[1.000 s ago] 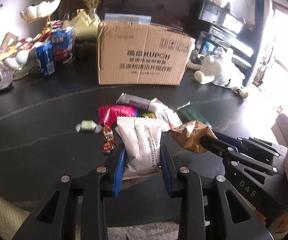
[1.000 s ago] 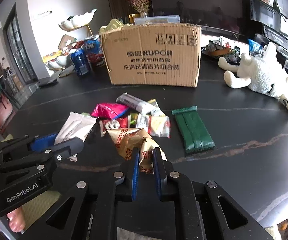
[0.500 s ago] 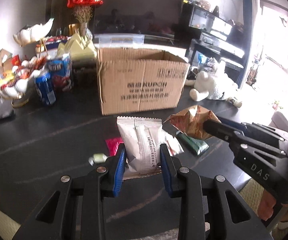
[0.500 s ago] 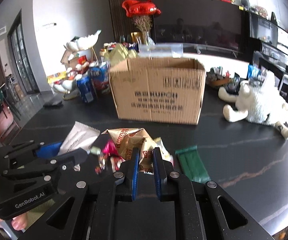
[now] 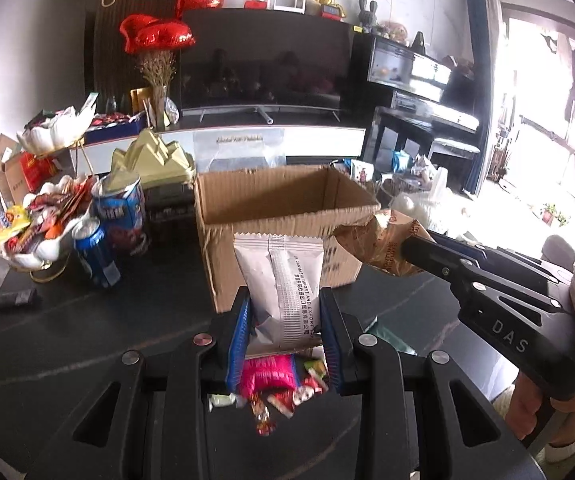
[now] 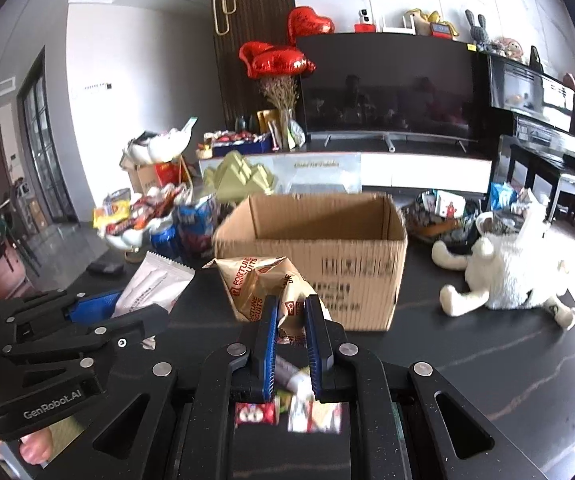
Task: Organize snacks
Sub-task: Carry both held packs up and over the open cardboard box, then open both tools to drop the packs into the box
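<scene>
My left gripper is shut on a white snack packet and holds it upright above the table, in front of the open cardboard box. My right gripper is shut on a gold Fortune Biscuits bag, also lifted, just before the box. The gold bag shows at the right in the left wrist view, the white packet at the left in the right wrist view. Several loose snacks lie on the black table below.
Blue cans and a dish of snacks stand left of the box. A white plush toy lies at the right. A green packet lies on the table. A TV stand is behind.
Both grippers have risen with their packets and moved toward the box. The snack pile has dropped to below the fingers, and the box's open top has come into sight.
</scene>
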Available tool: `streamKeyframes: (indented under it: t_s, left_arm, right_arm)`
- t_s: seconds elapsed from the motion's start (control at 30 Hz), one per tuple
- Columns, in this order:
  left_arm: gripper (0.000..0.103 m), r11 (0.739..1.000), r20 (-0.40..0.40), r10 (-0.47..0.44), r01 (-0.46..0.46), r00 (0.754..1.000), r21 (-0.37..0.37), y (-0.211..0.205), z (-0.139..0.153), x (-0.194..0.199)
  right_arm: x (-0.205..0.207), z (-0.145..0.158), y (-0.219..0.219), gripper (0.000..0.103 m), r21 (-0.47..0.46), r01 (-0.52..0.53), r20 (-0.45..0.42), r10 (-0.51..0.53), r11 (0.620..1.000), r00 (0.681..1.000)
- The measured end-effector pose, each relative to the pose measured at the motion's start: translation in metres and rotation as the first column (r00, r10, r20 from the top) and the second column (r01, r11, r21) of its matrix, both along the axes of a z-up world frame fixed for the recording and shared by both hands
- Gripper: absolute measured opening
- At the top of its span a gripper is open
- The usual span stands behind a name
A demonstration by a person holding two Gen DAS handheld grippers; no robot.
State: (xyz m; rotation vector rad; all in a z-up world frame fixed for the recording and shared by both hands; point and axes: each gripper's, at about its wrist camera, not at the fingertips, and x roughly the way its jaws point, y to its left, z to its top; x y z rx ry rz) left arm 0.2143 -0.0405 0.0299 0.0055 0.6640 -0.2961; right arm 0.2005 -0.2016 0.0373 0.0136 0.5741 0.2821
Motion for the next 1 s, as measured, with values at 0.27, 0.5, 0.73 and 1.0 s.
streamKeyframes:
  t_s: [0.27,0.5,0.73,1.0]
  left_arm:
    - [0.033,1.000,0.022,0.018,-0.018,1.000,0.007,0.006,0.015,0.045]
    - [0.033,1.000,0.031,-0.011,0.011,0.999,0.003,0.004,0.023,0.083]
    - [0.033,0.999,-0.007,-0.034,0.034,0.999,-0.008,-0.003,0.016,0.129]
    - [0.038,1.000,-0.074,-0.027,0.026,0.997,-0.016,-0.010,-0.006,0.179]
  right_arm:
    - [0.035,0.016,0.004,0.015,-0.014,0.010,0.035,-0.009,1.000,0.999]
    - [0.069,0.020,0.007,0.015,-0.007,0.000,0.049,0.000,1.000,0.999]
    - [0.109,0.023,0.007,0.015,-0.026,0.004,0.063,-0.002,1.000,0.998]
    - [0.149,0.008,0.004,0.015,-0.045,0.004,0.050,-0.002,0.999,0.999]
